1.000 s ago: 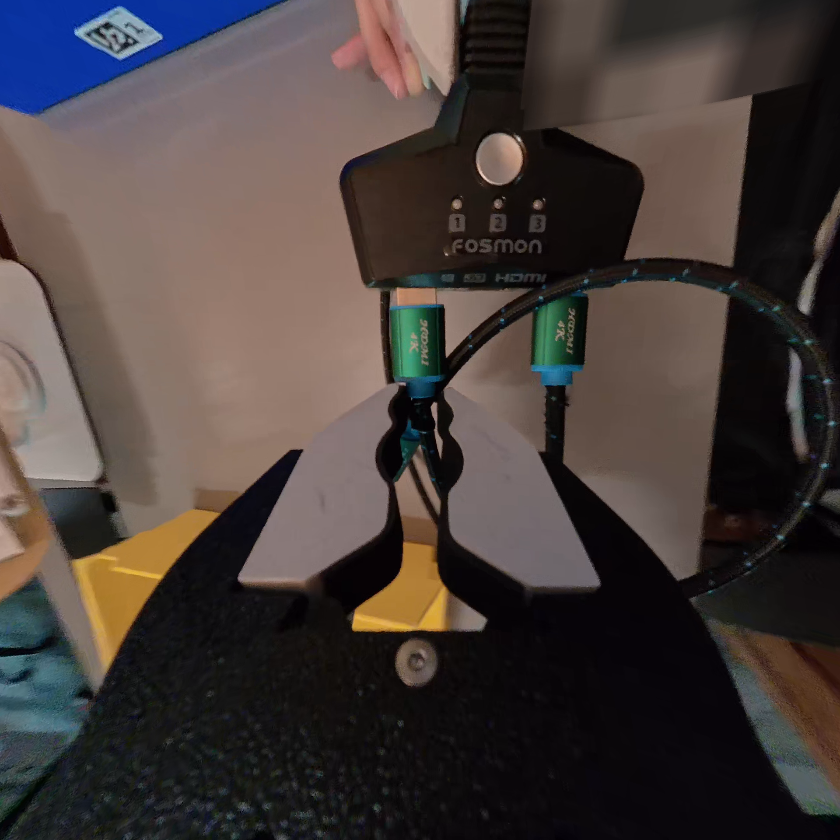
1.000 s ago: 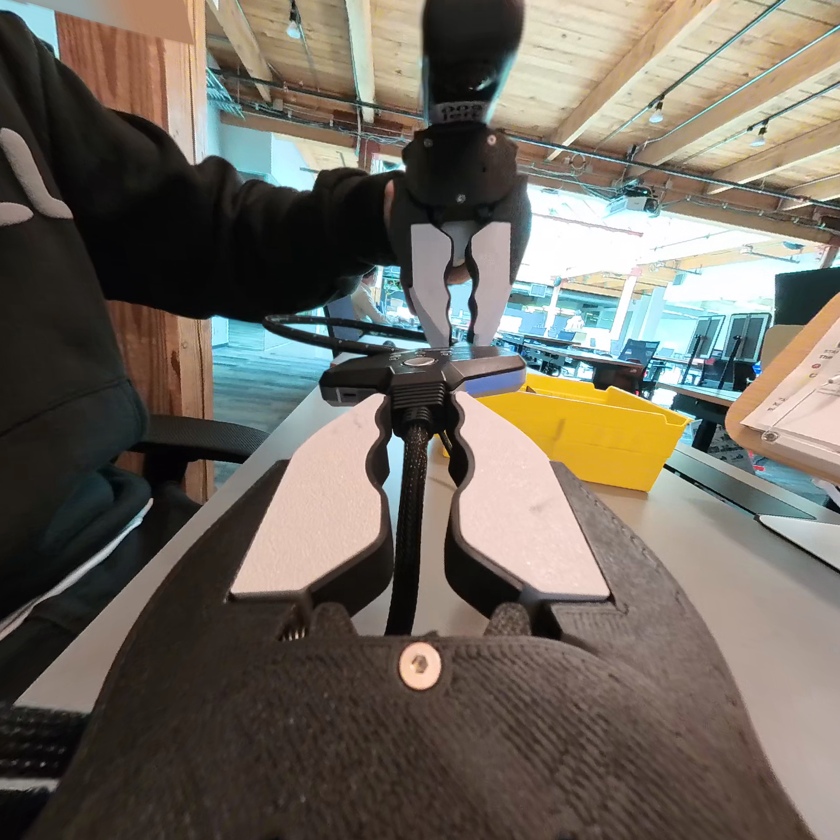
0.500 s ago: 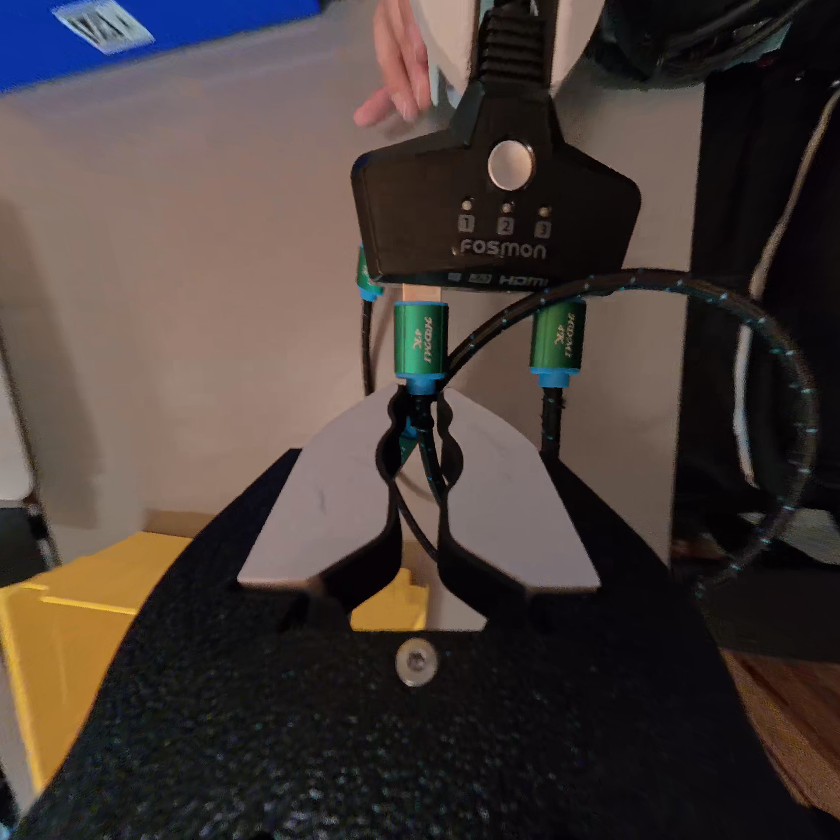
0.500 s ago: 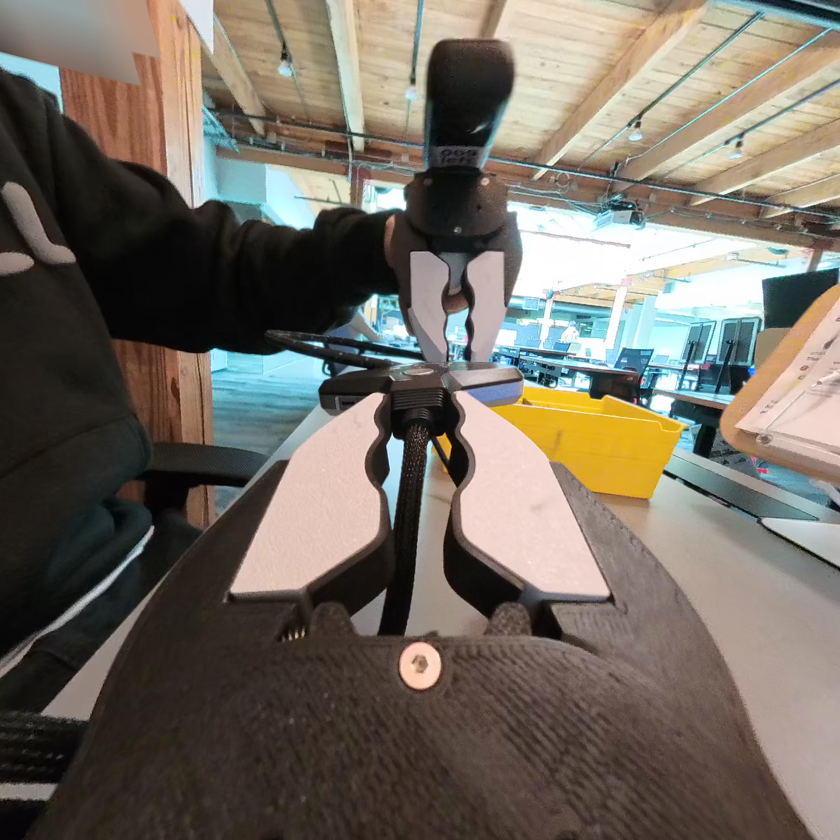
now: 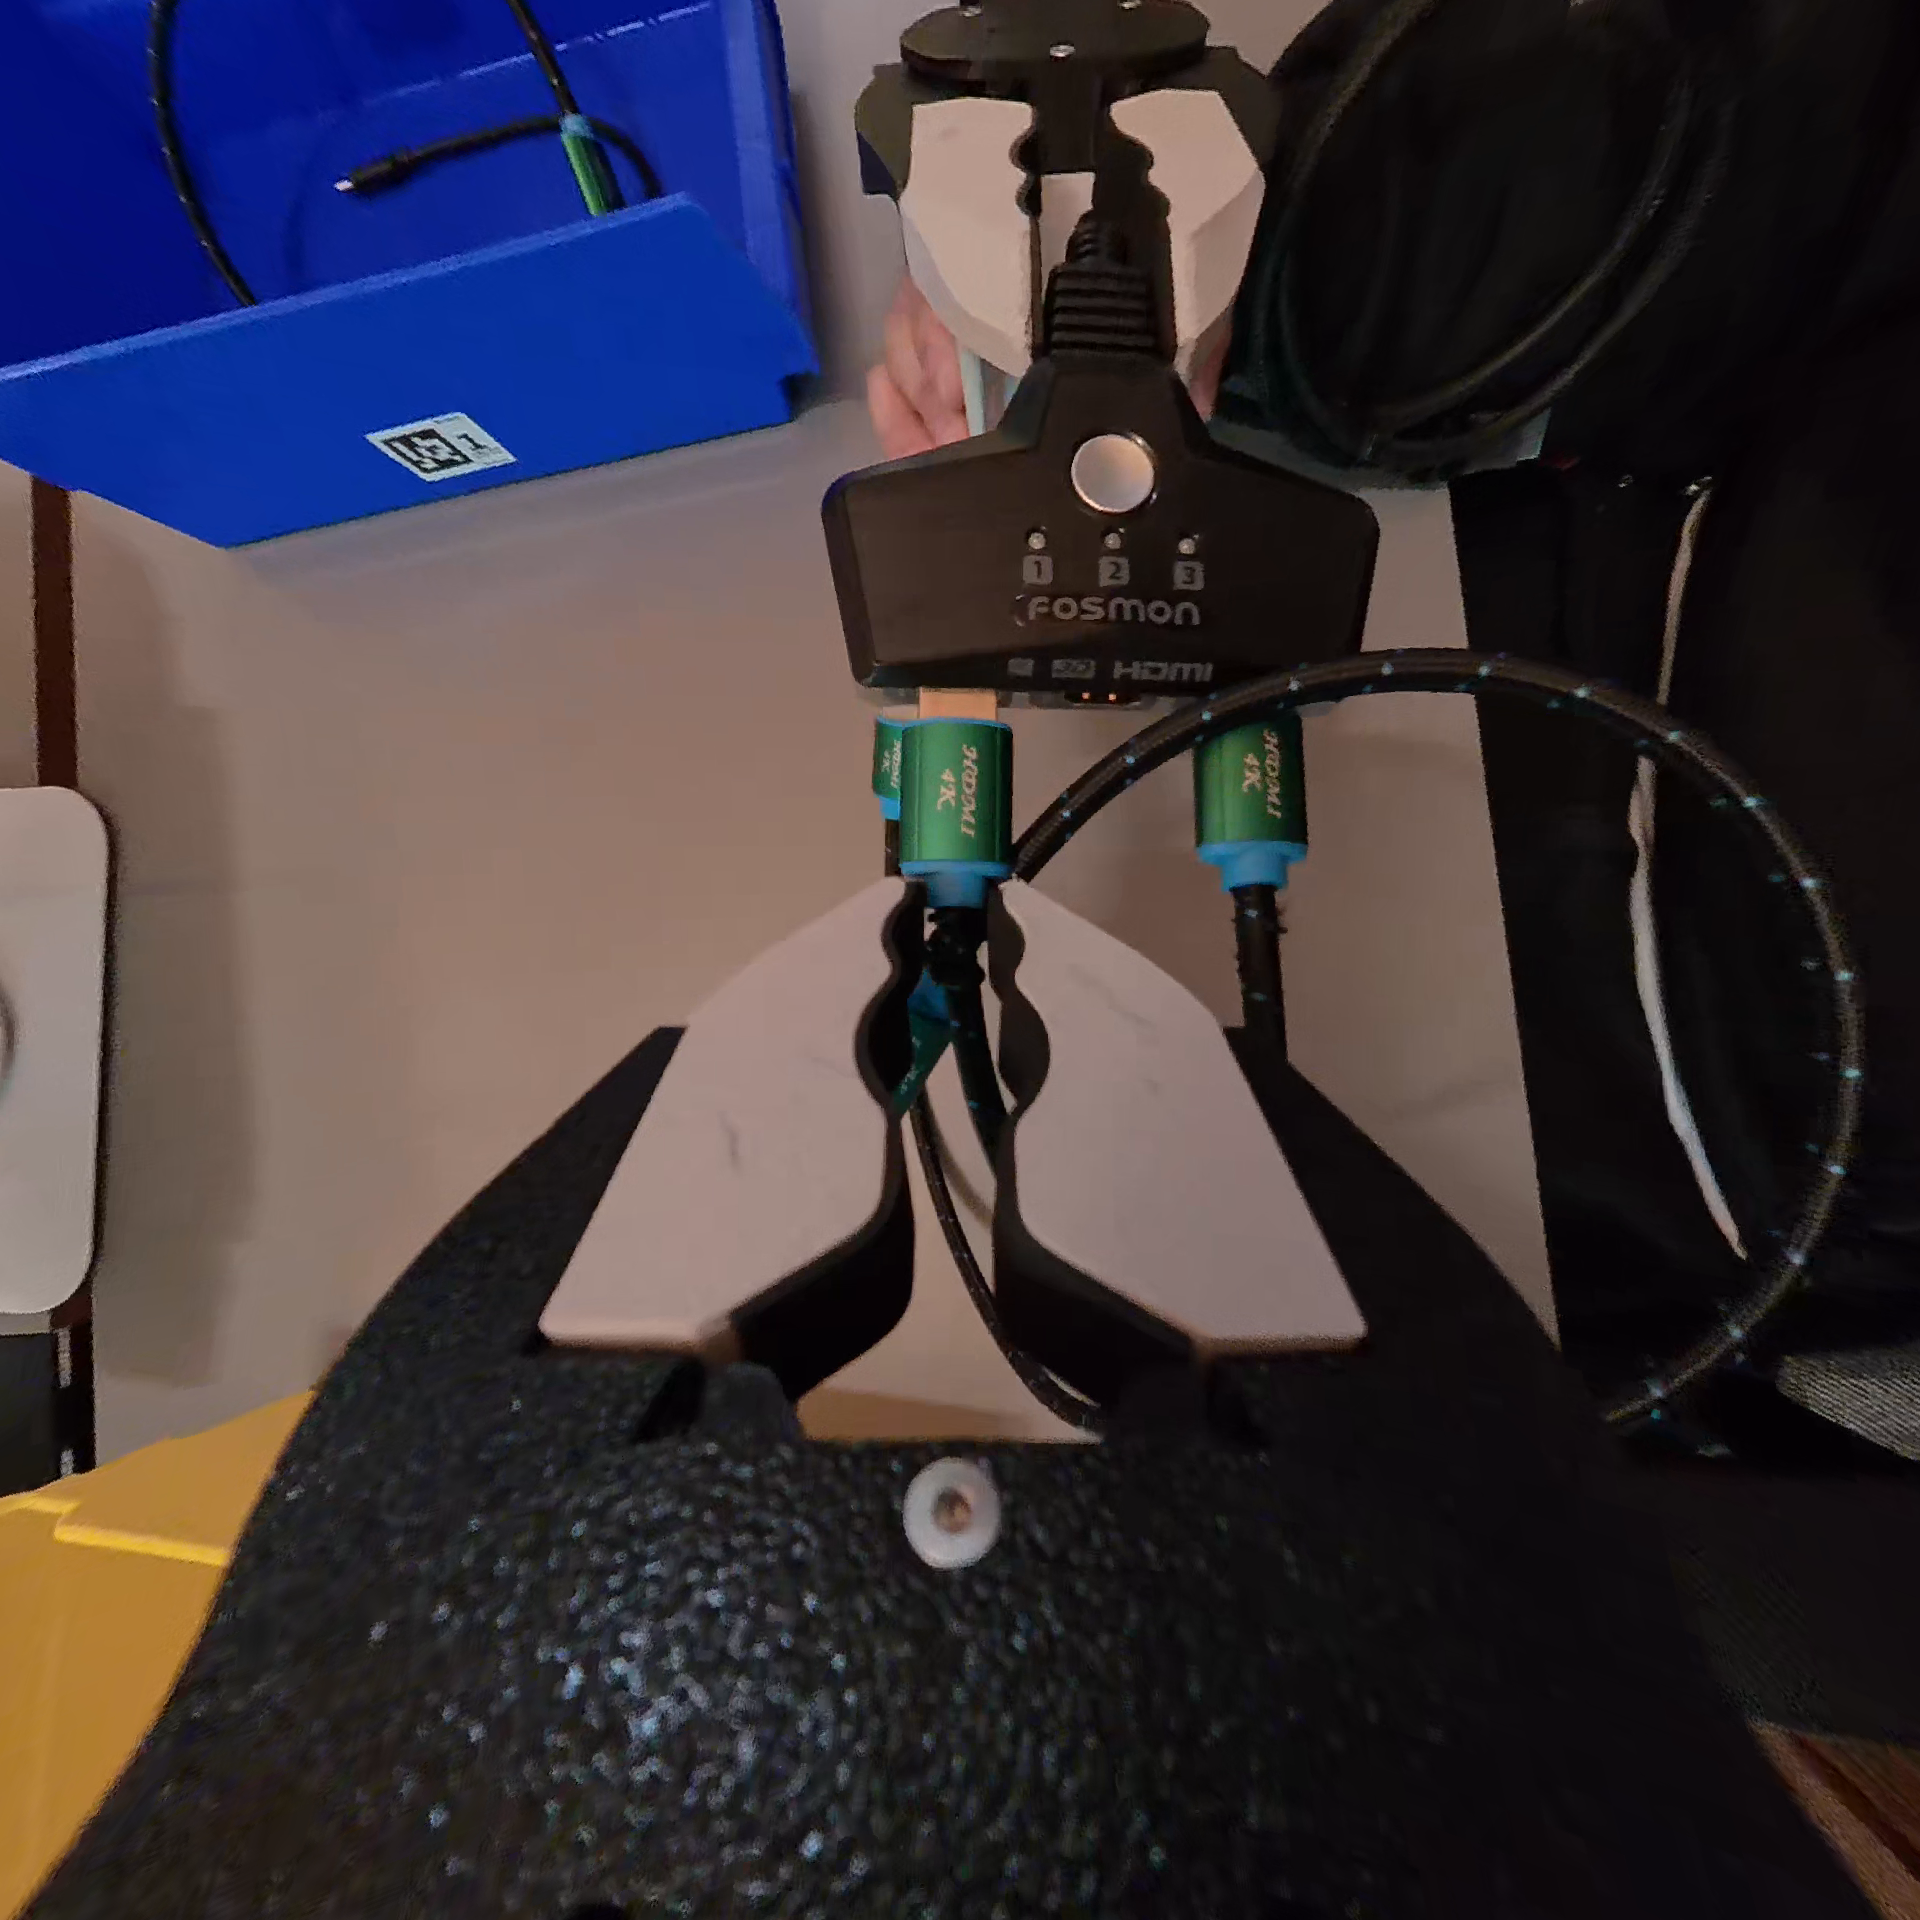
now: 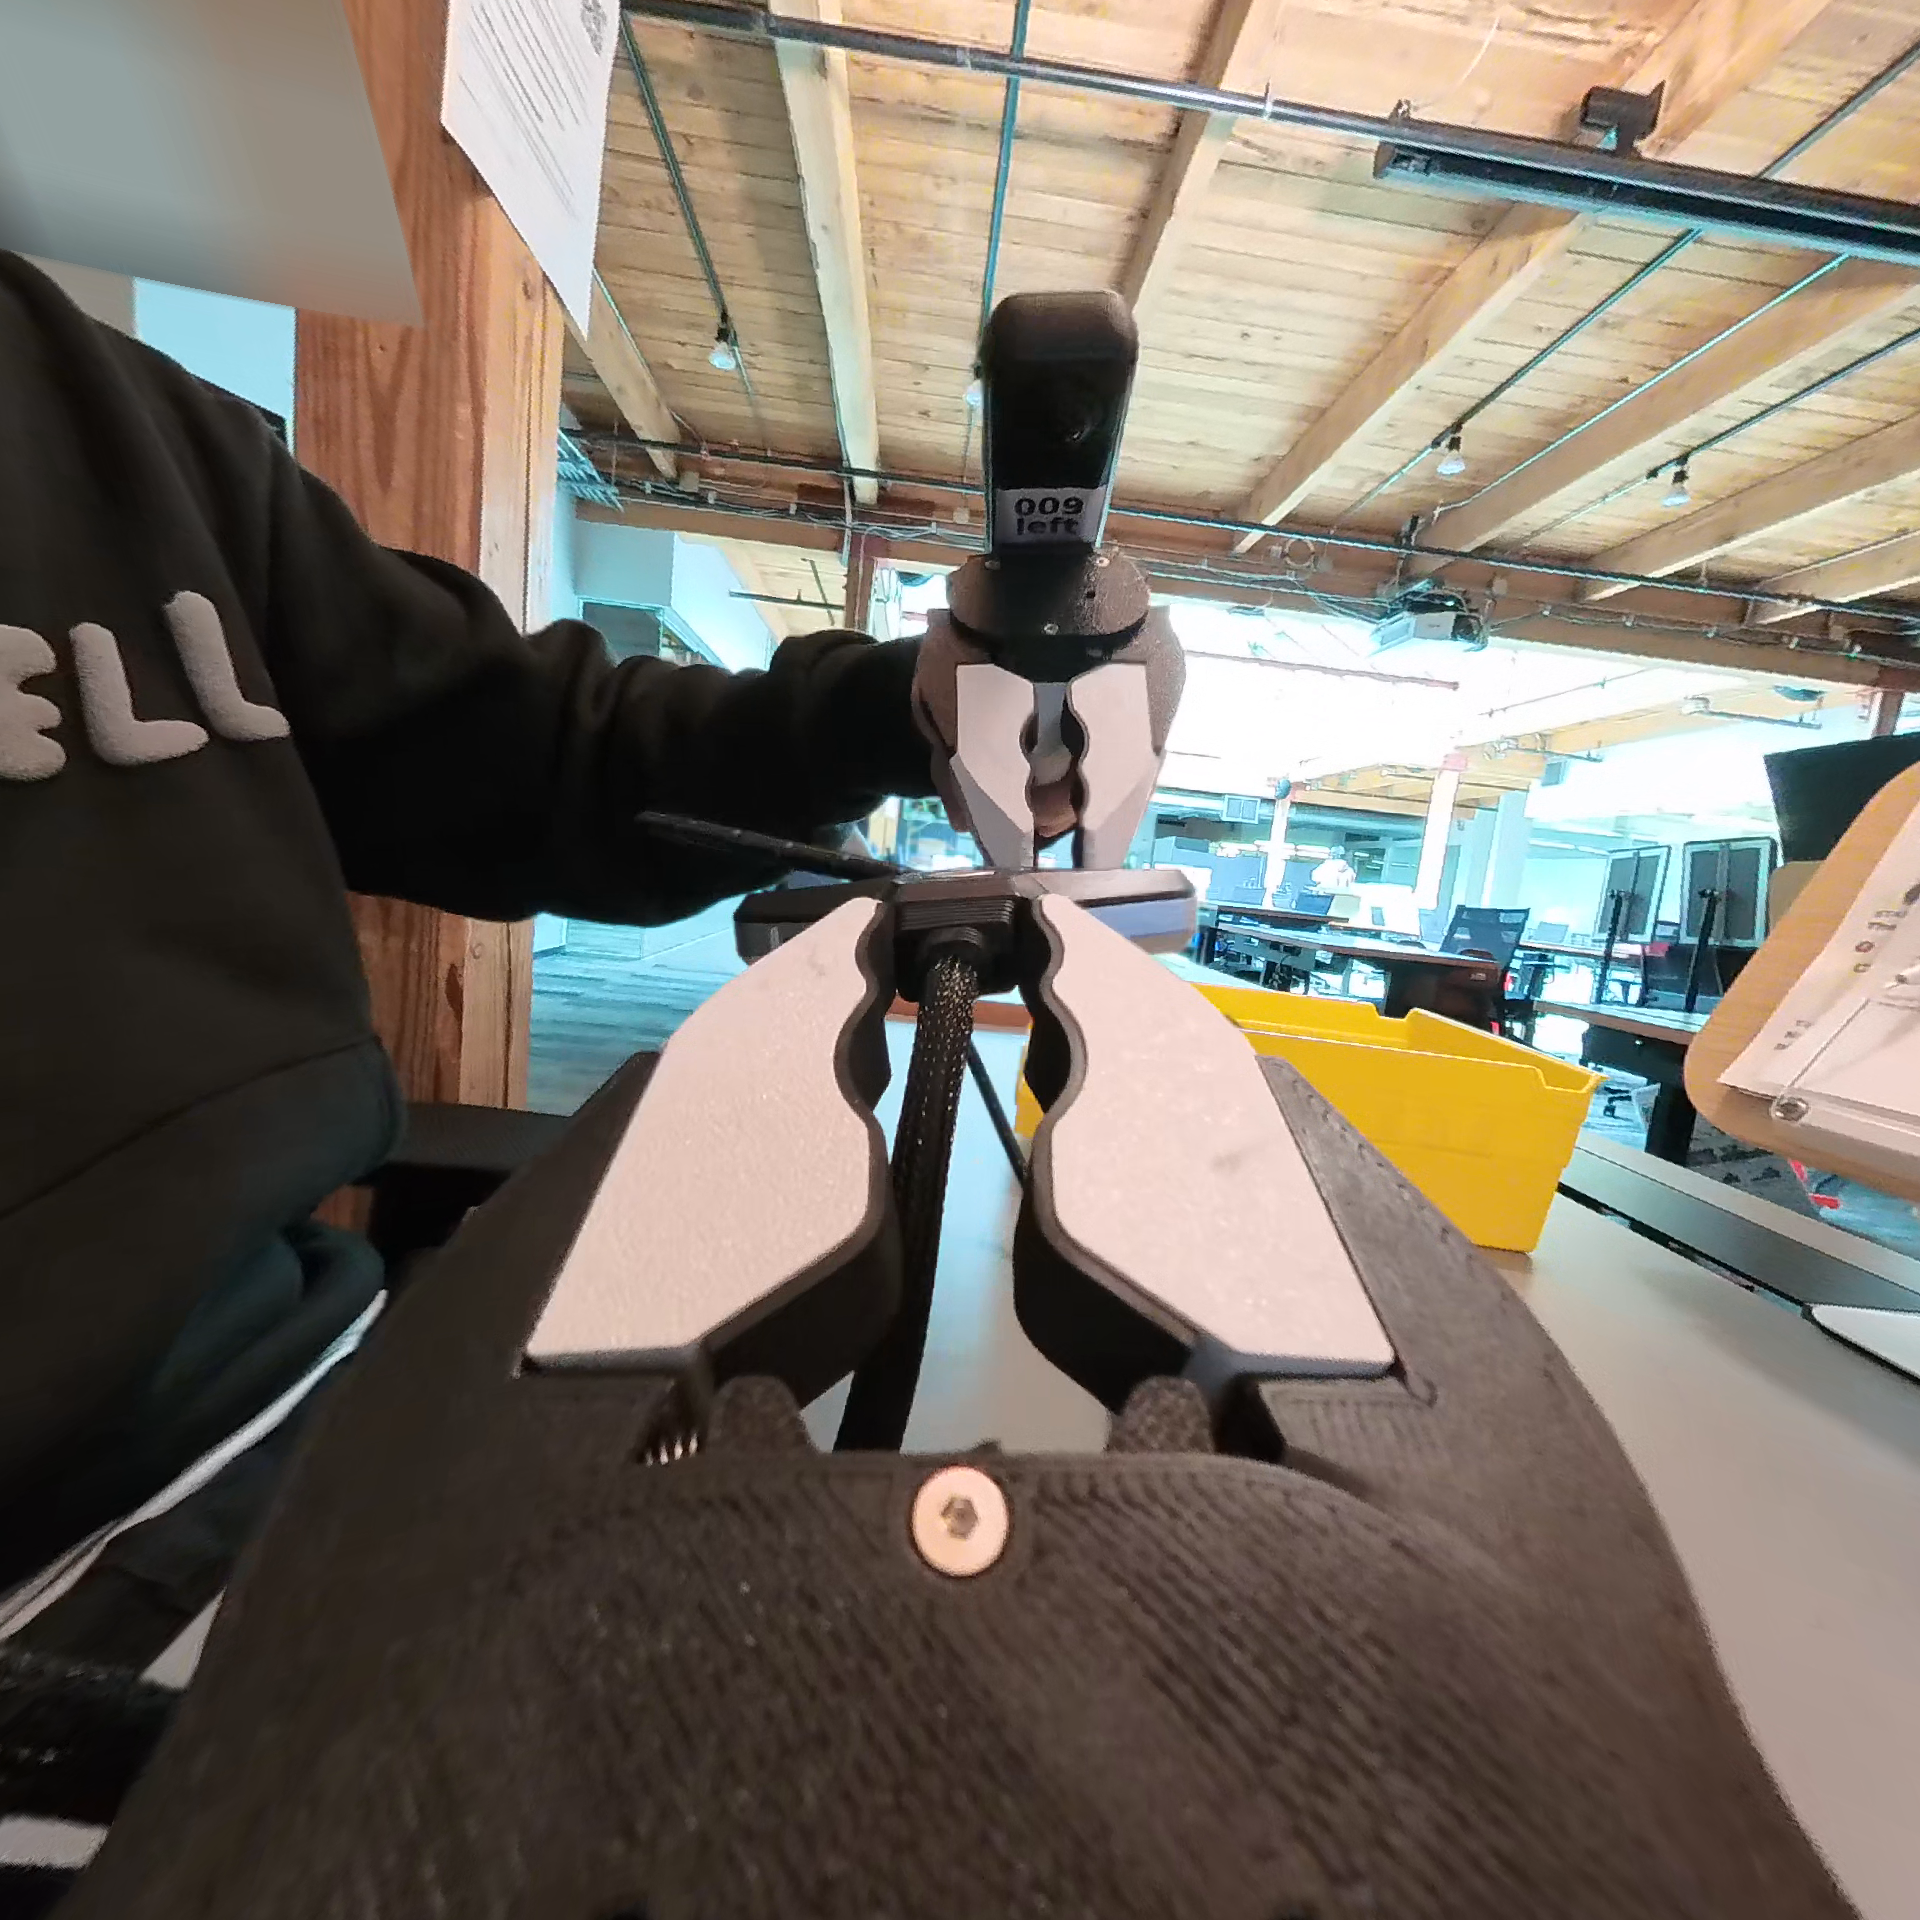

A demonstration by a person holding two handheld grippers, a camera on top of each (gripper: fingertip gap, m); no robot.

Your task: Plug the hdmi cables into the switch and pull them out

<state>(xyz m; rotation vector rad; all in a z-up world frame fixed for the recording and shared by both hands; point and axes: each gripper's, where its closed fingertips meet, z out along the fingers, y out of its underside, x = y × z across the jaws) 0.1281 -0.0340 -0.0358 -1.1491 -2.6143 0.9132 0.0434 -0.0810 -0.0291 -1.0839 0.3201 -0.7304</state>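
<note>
The black HDMI switch [image 5: 1107, 561] hangs between my two grippers. My left gripper [image 5: 951, 904] is shut on the braided cable just behind a green HDMI plug [image 5: 954, 800]. That plug's gold tip shows partly outside the switch's left port. A second green plug [image 5: 1247, 800] sits in the right port, and the middle port looks empty. A third green plug [image 5: 886, 769] peeks out behind the held one. My right gripper [image 6: 956, 925] is shut on the ribbed collar of the switch's own black cable [image 6: 935, 1039]. The right gripper also shows in the left wrist view [image 5: 1081, 208], and the left gripper in the right wrist view [image 6: 1049, 831].
A blue bin [image 5: 416, 312] with a cable in it stands beyond the switch on the left. A yellow bin [image 6: 1403, 1101] sits on the grey table [image 6: 1714, 1455]. A clipboard [image 6: 1818, 987] is at the right. The person's dark sleeve [image 6: 623, 769] reaches in from the left.
Both grippers and the switch have shifted together, so the switch now looks edge-on in the right wrist view. The blue bin has come into the left wrist view. Both grips are unchanged.
</note>
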